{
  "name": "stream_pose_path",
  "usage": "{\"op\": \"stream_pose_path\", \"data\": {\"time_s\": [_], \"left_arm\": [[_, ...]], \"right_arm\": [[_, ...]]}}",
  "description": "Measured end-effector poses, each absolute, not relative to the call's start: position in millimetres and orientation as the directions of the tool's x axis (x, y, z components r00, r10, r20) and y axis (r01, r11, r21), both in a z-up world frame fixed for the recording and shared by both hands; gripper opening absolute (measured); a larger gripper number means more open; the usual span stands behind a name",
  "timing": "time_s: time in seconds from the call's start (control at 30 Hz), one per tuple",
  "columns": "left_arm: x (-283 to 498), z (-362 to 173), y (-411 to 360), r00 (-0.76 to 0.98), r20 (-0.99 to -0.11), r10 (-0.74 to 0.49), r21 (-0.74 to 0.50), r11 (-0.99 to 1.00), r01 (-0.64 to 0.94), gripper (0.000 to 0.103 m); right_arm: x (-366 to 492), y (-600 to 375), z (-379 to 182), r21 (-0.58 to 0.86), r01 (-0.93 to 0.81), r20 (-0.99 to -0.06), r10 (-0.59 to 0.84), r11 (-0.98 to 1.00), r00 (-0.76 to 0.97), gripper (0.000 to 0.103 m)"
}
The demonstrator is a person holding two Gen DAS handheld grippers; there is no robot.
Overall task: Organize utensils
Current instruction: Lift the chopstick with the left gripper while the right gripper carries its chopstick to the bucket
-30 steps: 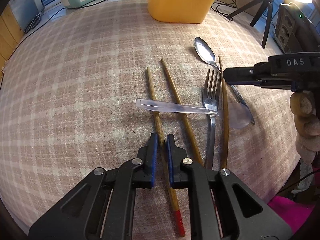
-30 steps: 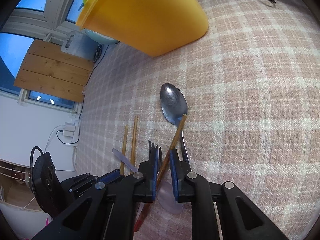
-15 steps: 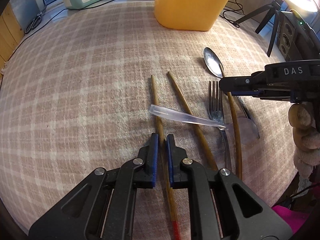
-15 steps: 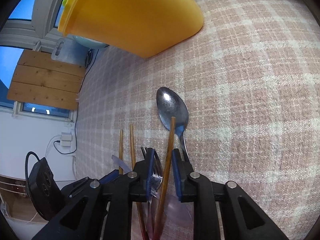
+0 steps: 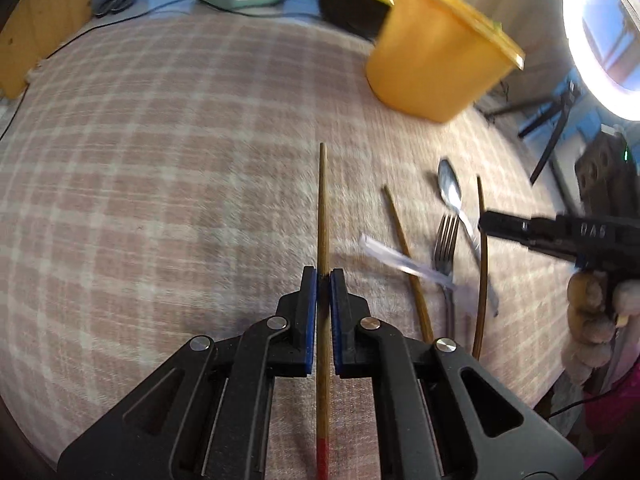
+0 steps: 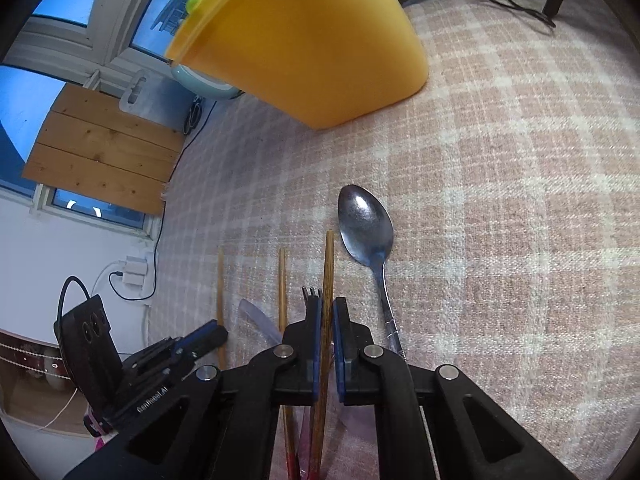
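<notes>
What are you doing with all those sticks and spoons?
A person is tidying utensils on a checked cloth, holding a gripper in each hand. The left gripper is shut on one chopstick. The right gripper is shut on another chopstick. A metal spoon, a fork, one more chopstick and a clear plastic utensil lie on the cloth. A yellow tub stands behind them.

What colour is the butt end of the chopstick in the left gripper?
Red, on the chopstick; clearest in the left wrist view.
</notes>
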State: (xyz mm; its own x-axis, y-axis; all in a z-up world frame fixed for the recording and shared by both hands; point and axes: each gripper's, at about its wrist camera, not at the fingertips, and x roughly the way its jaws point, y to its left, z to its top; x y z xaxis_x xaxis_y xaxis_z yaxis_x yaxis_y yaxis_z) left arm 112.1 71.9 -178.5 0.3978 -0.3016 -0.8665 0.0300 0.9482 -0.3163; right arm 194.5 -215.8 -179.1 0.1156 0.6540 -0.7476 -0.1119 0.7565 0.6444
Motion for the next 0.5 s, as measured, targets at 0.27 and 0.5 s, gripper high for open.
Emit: {"op": "stream_pose_path", "data": {"time_s": [0.27, 0.5], "left_arm": [[106, -148, 91, 0.48, -0.819, -0.314, -0.354, 0.935, 0.008, 0.004], [102, -113, 95, 0.559, -0.765, -0.32, -0.368, 0.929, 0.029, 0.004]], "right_arm": [[184, -219, -141, 0.603, -0.214, -0.744, 0.638, 0.769, 0.196, 0.003], [171, -229, -100, 0.553, -0.297, -0.724, 0.625, 0.779, 0.292, 0.003]]}}
